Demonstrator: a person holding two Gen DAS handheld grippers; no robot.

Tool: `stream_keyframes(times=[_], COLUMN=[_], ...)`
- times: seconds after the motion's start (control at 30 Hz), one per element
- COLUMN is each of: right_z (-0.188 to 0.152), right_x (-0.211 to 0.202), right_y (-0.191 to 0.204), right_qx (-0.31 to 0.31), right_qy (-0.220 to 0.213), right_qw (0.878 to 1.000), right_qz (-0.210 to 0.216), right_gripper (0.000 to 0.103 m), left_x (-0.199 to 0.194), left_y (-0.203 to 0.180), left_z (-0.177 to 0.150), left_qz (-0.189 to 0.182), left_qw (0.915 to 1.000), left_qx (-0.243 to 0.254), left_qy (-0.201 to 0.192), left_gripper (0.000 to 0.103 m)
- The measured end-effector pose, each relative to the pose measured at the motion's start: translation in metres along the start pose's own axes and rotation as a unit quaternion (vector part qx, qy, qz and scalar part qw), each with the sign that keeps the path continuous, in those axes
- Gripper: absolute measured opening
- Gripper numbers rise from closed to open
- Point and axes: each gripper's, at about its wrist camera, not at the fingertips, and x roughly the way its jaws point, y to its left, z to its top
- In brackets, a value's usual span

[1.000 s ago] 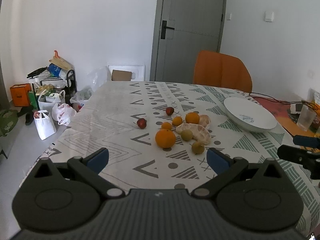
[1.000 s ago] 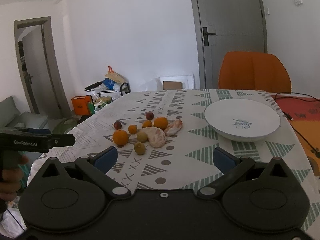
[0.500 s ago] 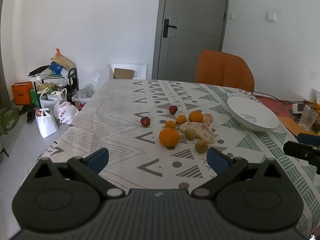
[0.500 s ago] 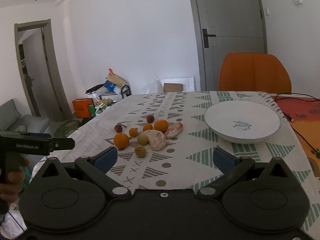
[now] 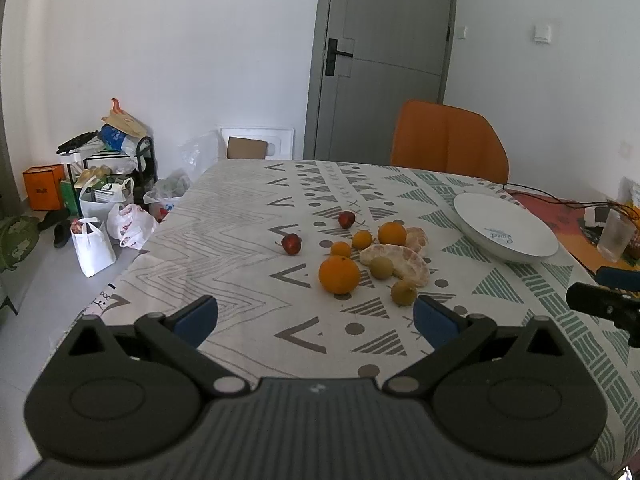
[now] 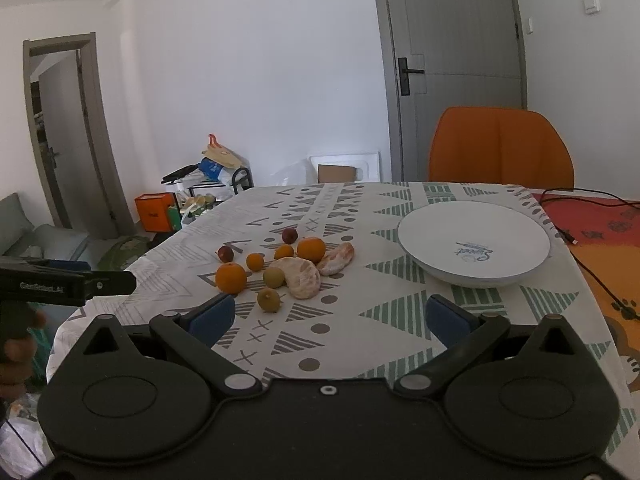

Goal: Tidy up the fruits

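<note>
Loose fruit lies mid-table: a large orange [image 5: 339, 275] [image 6: 231, 278], smaller oranges, two peeled citrus pieces [image 5: 400, 259] [image 6: 301, 276], two green fruits [image 5: 403, 292] [image 6: 269, 299] and two red fruits [image 5: 291, 243] [image 6: 226, 253]. A white bowl [image 5: 505, 232] [image 6: 474, 236] stands empty to the right. My left gripper [image 5: 315, 318] is open and empty, near the table's front edge. My right gripper [image 6: 330, 317] is open and empty, in front of the fruit and bowl.
An orange chair [image 5: 448, 140] stands at the far side. A cable [image 6: 580, 196] and a clear plastic cup [image 5: 616, 236] lie on the right. Bags and boxes [image 5: 100, 200] clutter the floor at the left. The patterned tablecloth [image 5: 240, 232] covers the table.
Both grippers have drawn back and risen slightly, so the fruit sits a little further off in both views. Nothing on the table has moved.
</note>
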Motion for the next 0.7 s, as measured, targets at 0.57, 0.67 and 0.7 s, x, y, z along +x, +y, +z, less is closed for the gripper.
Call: stream_keyframes(times=[0.57,0.67,0.7], right_z=[0.0,-0.001,0.0], right_x=[0.002,0.006,0.008], right_y=[0.003,0.003,0.003], right_qx=[-0.018,-0.029,-0.031], right_qy=[-0.005,-0.007,-0.002], right_qw=[1.0,1.0,1.0], right_qz=[0.005,-0.001,0.002], right_gripper=[0.103,0.103,0.103], left_x=[0.004,0.011,0.014], left_y=[-0.001,0.0,0.0], left_z=[-0.003,-0.005,-0.006], left_qz=[-0.006,-0.006,-0.006], left_qw=[1.0,1.0,1.0], left_qx=[0.005,0.005,0.004], left_qy=[-0.002,0.004,0.006], left_gripper=[0.103,0.103,0.103])
